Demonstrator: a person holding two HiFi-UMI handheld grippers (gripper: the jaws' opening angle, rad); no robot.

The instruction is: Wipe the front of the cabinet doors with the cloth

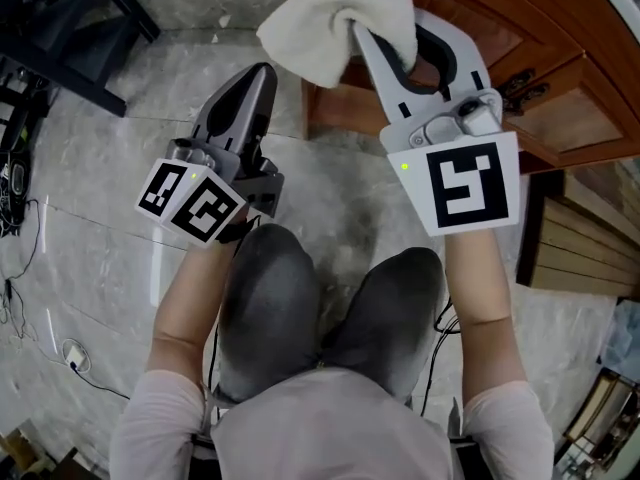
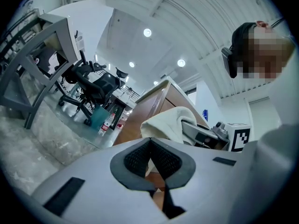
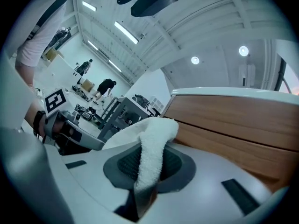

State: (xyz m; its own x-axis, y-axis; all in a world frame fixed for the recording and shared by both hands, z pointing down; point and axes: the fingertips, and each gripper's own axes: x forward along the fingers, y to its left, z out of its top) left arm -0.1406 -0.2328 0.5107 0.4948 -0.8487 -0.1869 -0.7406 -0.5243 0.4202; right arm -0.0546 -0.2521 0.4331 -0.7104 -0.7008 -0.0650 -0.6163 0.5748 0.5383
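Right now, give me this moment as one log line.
right gripper: shut on cloth | left gripper: shut, empty | cloth beside cabinet door

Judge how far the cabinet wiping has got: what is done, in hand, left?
Done: the right gripper is shut on the cloth. In hand: cloth held beside the cabinet doors. Left: wiping the fronts; the left gripper is shut, empty.

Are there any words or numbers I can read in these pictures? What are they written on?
No words or numbers can be read.
On the left tongs, the left marker cube: black-and-white squares, not letters.
On the right tongs, the right marker cube: a square pattern too, no word.
On the bottle, a red label: too small to read.
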